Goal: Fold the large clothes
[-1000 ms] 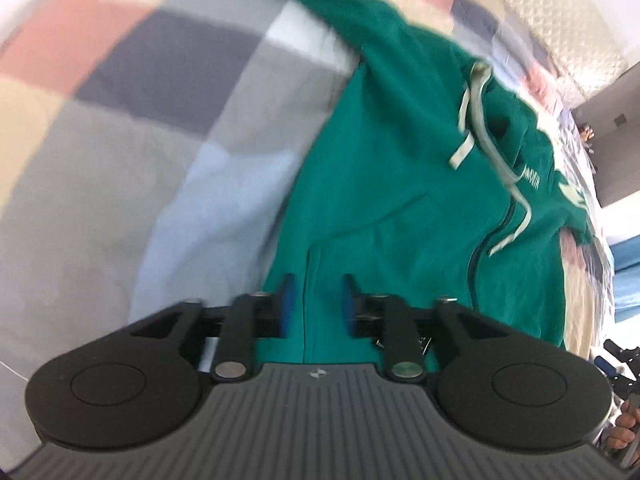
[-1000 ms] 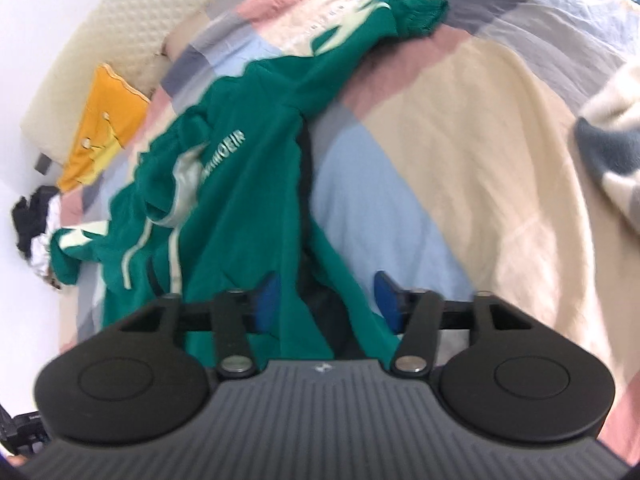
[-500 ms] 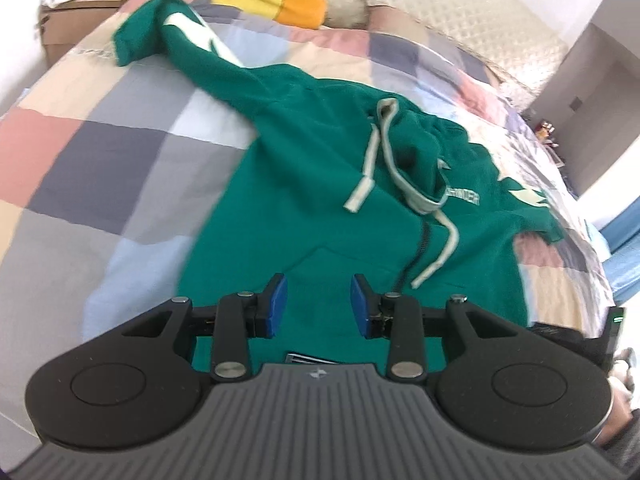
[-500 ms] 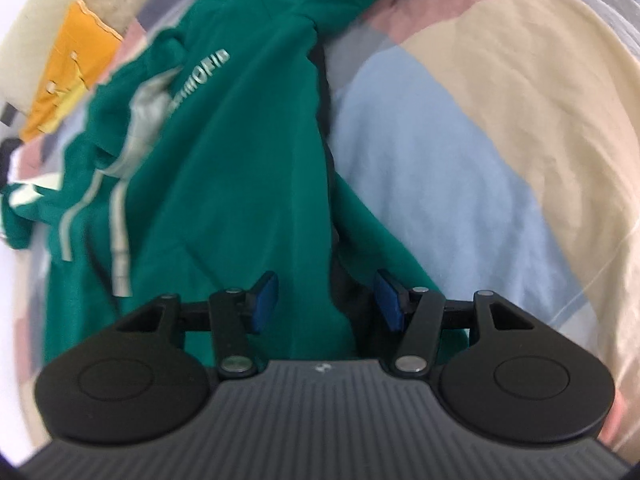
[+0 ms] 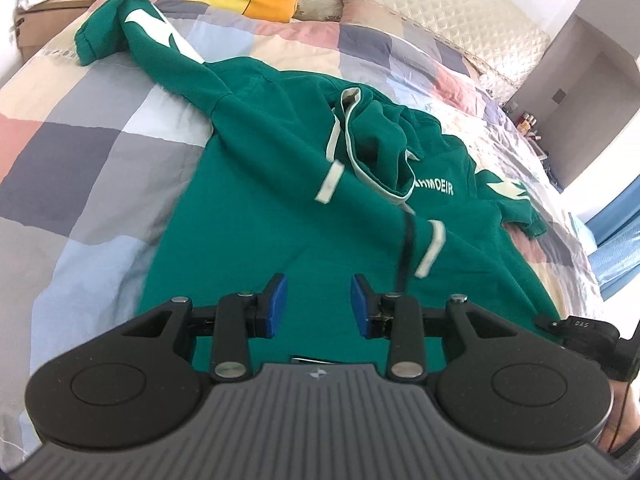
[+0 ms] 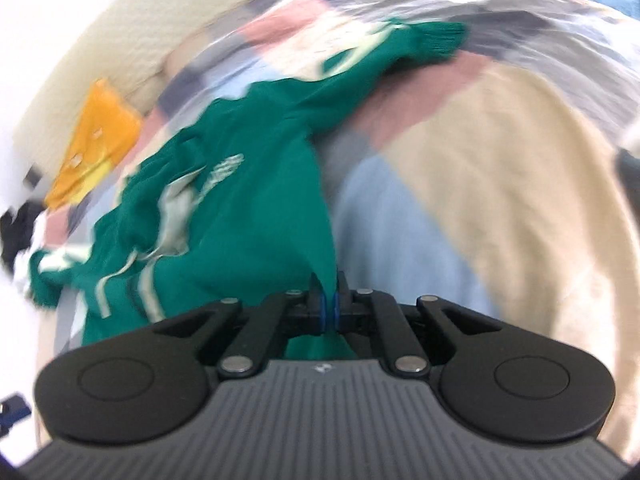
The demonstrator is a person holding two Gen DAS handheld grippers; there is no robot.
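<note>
right gripper [image 6: 329, 306]: my pads are pinched tight on the hoodie's edge
left gripper [image 5: 318, 306]: jaws apart, gripping nothing, hovering over the hem
green hoodie [image 5: 272, 208]: sprawled ahead of both across my checkered bedspread [image 5: 80, 152]

Left tongs [image 5: 318, 306] parted and angled down, right tongs [image 6: 329, 306] clamped together

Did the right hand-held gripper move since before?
Yes. The right hand-held gripper pulled back from the orange pillow and snapped shut, pinching the green hoodie.
</note>
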